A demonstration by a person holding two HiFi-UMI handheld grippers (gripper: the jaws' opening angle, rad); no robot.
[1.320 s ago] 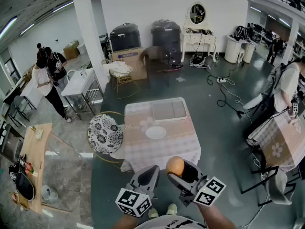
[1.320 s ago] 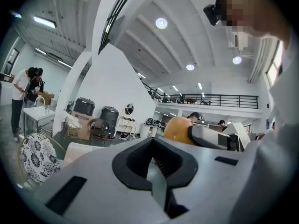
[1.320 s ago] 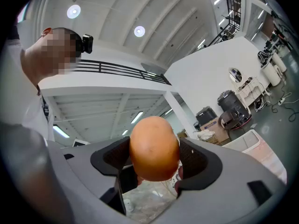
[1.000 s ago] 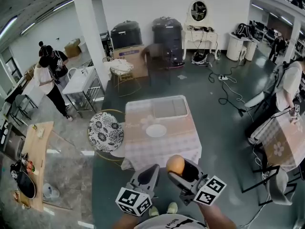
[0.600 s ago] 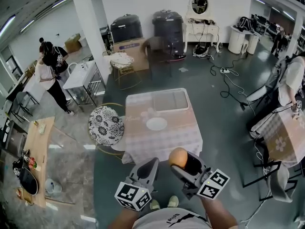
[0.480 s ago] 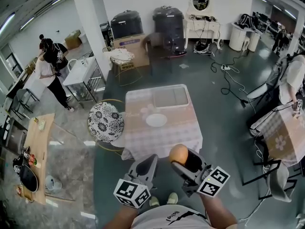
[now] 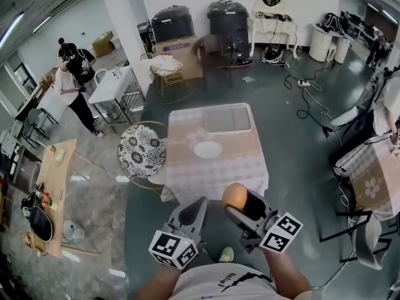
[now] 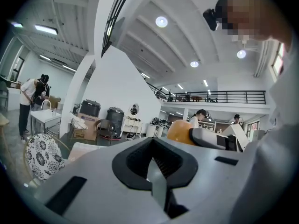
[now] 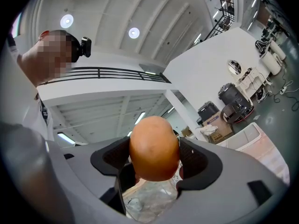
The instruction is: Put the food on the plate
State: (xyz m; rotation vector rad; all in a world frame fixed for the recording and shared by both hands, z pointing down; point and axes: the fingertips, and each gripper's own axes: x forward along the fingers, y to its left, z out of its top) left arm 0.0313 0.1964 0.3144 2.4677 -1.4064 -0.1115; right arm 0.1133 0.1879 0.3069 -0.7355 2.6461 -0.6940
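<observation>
1. Round seat [image 7: 142, 150], black-and-white floral pattern on a gold wire frame. It stands just beside the desk's left edge.

2. Your left gripper [image 7: 195, 206], marker cube at its rear. You hold it on the near side of the desk, short of the near edge and above the floor. In the left gripper view [image 8: 152, 161] the fingers are pressed together with nothing between them.

3. Desk [image 7: 187, 170], square, under a pale pink checked cloth that hangs over the edges. It lies well ahead of both grippers.

4. Plate [image 7: 207, 149], white, round and bare. It sits near the middle of the desk.

5. Tray [image 7: 228, 119], grey and rectangular. It lies at the far end of the desk, beyond the plate and apart from it.

6. Your right gripper [image 7: 240, 200], marker cube at its rear. You hold it on the near side of the desk, just right of the left gripper. Its fingers are closed around the food.

7. Food [image 7: 234, 195], one smooth, rounded, orange-brown piece; its exact kind cannot be told. In the right gripper view [image 9: 154, 146] it is pinched between the two dark finger pads and bulges above them. It hangs off the desk's near edge, well apart from the plate.
</observation>
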